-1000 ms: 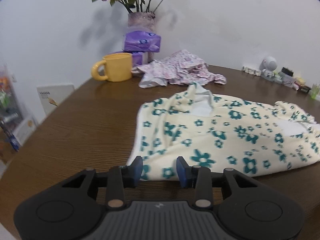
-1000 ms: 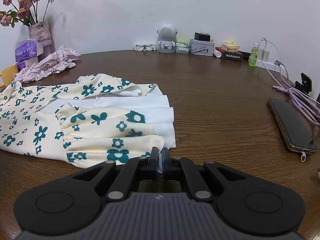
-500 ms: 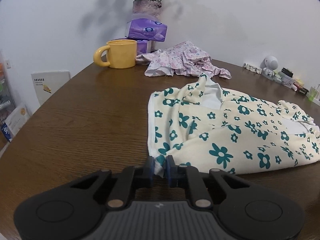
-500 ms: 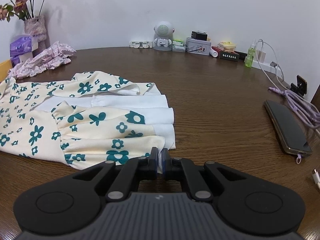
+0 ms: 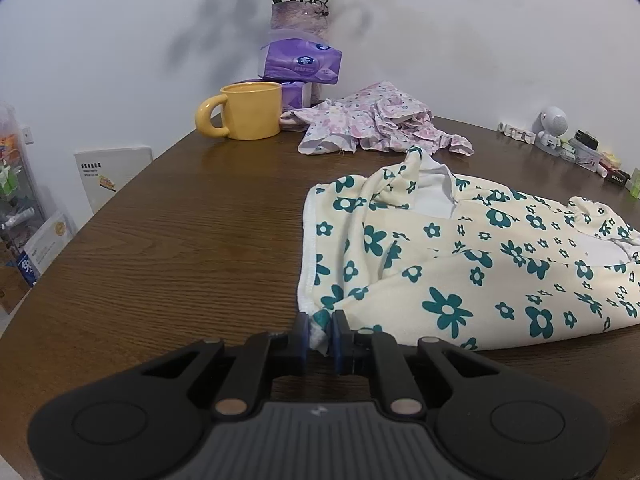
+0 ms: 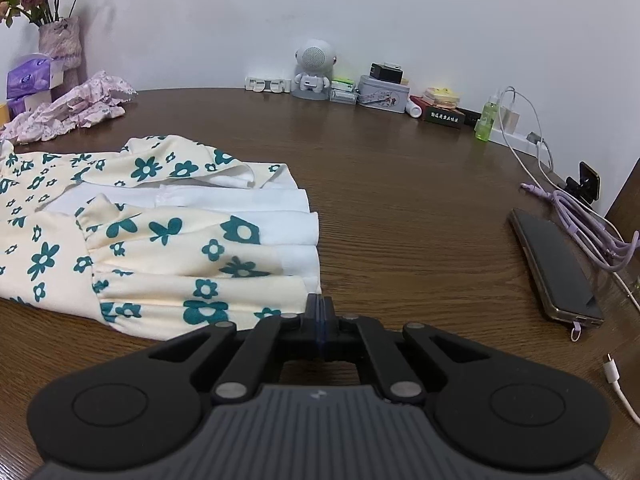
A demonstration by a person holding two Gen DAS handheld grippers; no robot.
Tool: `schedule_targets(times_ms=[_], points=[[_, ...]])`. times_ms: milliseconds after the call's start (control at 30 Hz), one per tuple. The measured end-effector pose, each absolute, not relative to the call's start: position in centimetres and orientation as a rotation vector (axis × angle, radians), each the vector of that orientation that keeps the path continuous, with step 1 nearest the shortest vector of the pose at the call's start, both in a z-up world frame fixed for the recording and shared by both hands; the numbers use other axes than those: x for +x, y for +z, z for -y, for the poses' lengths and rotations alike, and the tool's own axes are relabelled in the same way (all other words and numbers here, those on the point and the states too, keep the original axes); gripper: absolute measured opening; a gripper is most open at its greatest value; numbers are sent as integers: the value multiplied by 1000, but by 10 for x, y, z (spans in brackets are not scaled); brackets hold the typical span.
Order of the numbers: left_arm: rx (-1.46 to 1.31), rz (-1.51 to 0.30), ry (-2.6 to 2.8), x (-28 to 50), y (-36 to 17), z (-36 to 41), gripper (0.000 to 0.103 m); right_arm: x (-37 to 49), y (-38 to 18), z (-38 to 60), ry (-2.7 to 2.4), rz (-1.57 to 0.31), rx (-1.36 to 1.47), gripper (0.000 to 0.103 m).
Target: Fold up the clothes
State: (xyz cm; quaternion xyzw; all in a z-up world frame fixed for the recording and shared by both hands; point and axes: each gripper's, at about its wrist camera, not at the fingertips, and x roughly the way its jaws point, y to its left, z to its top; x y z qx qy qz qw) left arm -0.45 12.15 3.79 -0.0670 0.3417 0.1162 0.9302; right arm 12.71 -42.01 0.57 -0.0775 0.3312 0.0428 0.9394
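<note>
Currently: dress [image 5: 460, 264] flat on table [image 5: 192, 240]; left gripper [image 5: 319, 330] and right gripper [image 6: 320, 312] each clamp a near corner. Lift both evenly, hem taut.

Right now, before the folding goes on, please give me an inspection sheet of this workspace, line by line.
Surface: dark brown wooden table, bare wood on the left side.
Job's things: cream garment with teal flowers, lying partly folded; crumpled pink floral garment behind it.
Clutter: yellow ceramic mug, purple tissue packs, vase of flowers, black smartphone, white robot figurine, green bottle.
Grippers: left gripper shut on a corner of the cream garment; right gripper shut at its hem edge.
Cables: purple cable, white cable.
Surroundings: white wall.
</note>
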Motion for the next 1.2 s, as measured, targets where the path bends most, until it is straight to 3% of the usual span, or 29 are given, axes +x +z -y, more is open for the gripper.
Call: schedule_targets(times_ms=[200, 533, 633, 833, 1000, 1200], points=[[-168, -654, 260, -13, 48, -123, 12, 125, 4, 421, 86, -657, -149, 0], [-261, -533, 208, -15, 71, -113, 30, 97, 41, 434, 57, -530, 69, 12], [-257, -545, 73, 9, 67, -85, 32, 91, 47, 399, 162, -491, 57, 22], [-194, -647, -123, 51, 43, -28, 32, 102, 32, 290, 465, -533, -34, 26], [-141, -664, -124, 62, 28, -11, 32, 102, 14, 210, 604, -561, -207, 37], [-174, -667, -134, 67, 22, -20, 32, 111, 11, 193, 607, -600, -216, 38]])
